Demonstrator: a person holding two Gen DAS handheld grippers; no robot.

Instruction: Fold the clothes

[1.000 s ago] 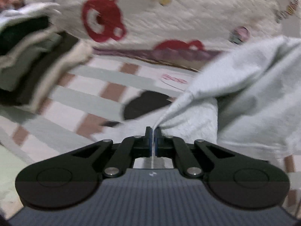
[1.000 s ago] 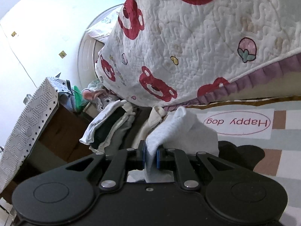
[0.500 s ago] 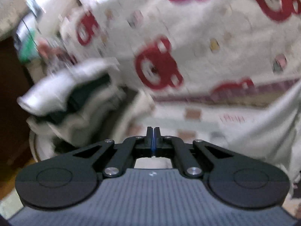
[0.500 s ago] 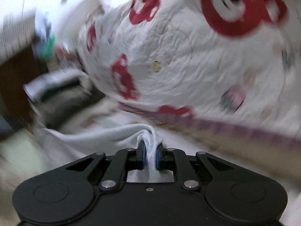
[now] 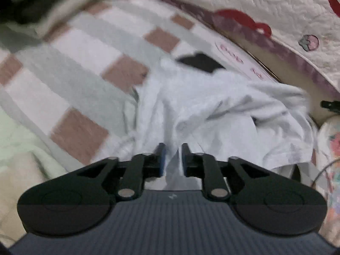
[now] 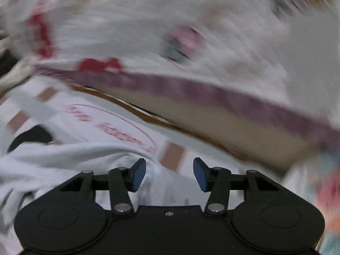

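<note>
A white-grey garment [image 5: 212,110] lies crumpled on the checked blanket [image 5: 89,55]. In the left wrist view its folds run together into my left gripper [image 5: 172,155], whose fingers stand narrowly apart with a ridge of the fabric pinched between them. In the right wrist view the same garment [image 6: 63,159] spreads out low on the left. My right gripper [image 6: 169,175] hangs just above the garment's edge with its blue pads [image 6: 139,176] wide apart and nothing between them. This view is blurred by motion.
A quilt with red bear prints [image 5: 265,4] and a purple hem [image 6: 191,91] hangs along the far side. Folded clothes [image 5: 42,2] are stacked at the far left. A black patch [image 5: 199,61] shows on the blanket beyond the garment. A floral fabric [image 5: 331,148] lies at the right edge.
My right gripper has opened and let go of the garment, which has dropped onto the blanket. My left gripper, shut and empty half a second ago, has come down and closed on a fold.
</note>
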